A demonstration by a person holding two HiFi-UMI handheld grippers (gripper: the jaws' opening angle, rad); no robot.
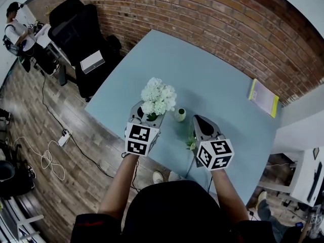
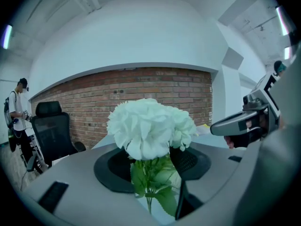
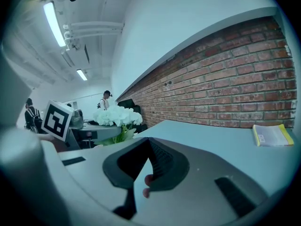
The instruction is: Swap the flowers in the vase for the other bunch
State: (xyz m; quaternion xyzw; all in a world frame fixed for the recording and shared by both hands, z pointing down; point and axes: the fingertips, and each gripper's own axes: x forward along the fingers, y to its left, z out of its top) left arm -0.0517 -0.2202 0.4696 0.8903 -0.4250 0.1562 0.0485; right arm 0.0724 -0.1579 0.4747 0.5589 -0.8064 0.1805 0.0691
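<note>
A bunch of white hydrangea-like flowers [image 1: 158,97] [image 2: 149,126] stands upright in my left gripper [image 1: 152,116] [image 2: 153,173], whose jaws are shut on its green stems and leaves. A small pale vase [image 1: 180,114] sits on the blue table [image 1: 223,80], just right of that bunch and between the two grippers. My right gripper [image 1: 199,119] [image 3: 149,154] is to the right of the vase with its jaws closed together. A small sprig of pale flowers [image 1: 191,143] shows beside its body, and pink buds [image 3: 146,185] sit under the jaws. Whether they are pinched is unclear.
A yellow-edged book [image 1: 263,97] [image 3: 273,135] lies at the table's far right by the brick wall [image 1: 212,19]. Black office chairs [image 1: 76,24] stand beyond the left corner, with a person [image 1: 15,19] further off. Cables [image 1: 50,156] trail on the wooden floor.
</note>
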